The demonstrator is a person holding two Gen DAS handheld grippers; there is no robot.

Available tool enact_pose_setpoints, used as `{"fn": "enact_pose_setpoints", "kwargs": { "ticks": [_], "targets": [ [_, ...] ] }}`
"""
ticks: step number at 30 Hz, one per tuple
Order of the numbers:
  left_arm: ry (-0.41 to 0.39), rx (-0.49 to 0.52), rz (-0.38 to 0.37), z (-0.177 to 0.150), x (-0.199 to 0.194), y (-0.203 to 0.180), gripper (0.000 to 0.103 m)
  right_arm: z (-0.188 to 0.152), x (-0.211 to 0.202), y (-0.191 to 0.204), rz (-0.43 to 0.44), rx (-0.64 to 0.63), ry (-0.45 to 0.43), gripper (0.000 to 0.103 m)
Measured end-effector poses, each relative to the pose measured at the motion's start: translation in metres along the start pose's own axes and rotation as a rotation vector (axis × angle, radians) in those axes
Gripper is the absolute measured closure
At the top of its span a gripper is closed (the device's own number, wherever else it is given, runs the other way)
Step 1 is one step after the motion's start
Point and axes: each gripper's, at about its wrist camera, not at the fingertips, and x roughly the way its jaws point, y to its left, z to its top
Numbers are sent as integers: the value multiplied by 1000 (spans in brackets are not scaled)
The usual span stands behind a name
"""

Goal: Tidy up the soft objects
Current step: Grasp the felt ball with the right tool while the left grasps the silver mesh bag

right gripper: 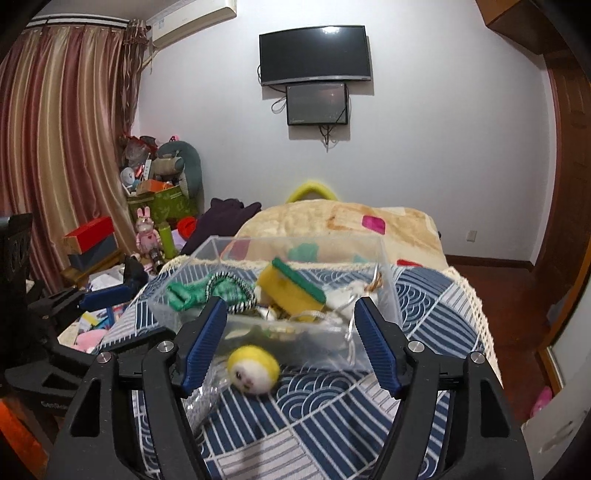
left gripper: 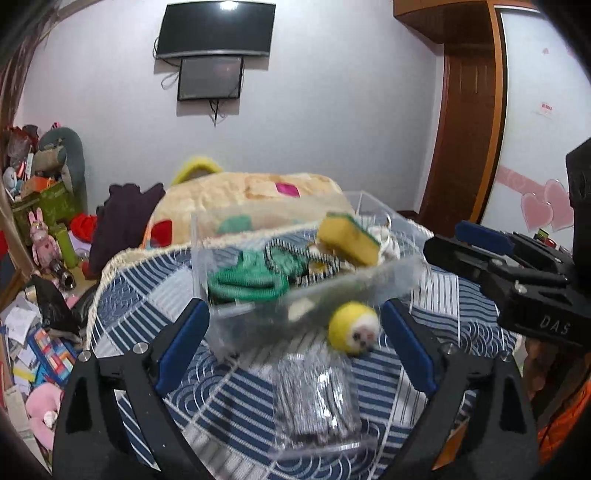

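— Clear plastic is seen first: how many bins are counted?

— One clear bin (right gripper: 273, 321) is counted, set on the blue-and-white patterned cloth (right gripper: 332, 417). Inside it, one yellow sponge (right gripper: 286, 291) with a green scrubbing face is propped at a tilt, beside one green knitted piece (right gripper: 192, 291) and some pale items that cannot be told apart.

— And outside the bin?

— One yellow felt ball (right gripper: 253, 371) with a small white face is seen on the cloth, just in front of the bin's near wall. One silvery packet (left gripper: 317, 402) lies near it.

— How are the grippers held?

— The left gripper (left gripper: 295, 347) and the right gripper (right gripper: 291, 347) are both spread wide, with nothing held between the blue pads.

— What is shown by one view only?

— The packet is shown whole only from the left wrist; curtains (right gripper: 55, 147) and an air conditioner (right gripper: 192, 22) are shown only from the right wrist. One wall television (right gripper: 314, 55) is seen in both.
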Motion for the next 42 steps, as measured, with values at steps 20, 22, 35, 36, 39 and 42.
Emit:
{"fn": "enact_pose_setpoints", "kwargs": {
  "ticks": [20,22,35,36,39,42],
  "targets": [
    [189,-87,-66,-68,37,5,28,-41,49,16,77,40,186,34],
    [180,-79,-78,-68,35,4,45,-43,56,16,96,52,207,34],
    [138,-53,-61,-64,19,5,73,-48,63,29,122,28,245,61],
    [131,-55,-60,-62,16,5,73,-48,61,29,115,23,240,61],
    [111,-56,-62,-57,11,8,73,-45,50,28,104,10,215,61],
    [70,-52,-54,-49,-2,9,73,-41,38,24,89,-2,183,61]
  ]
}}
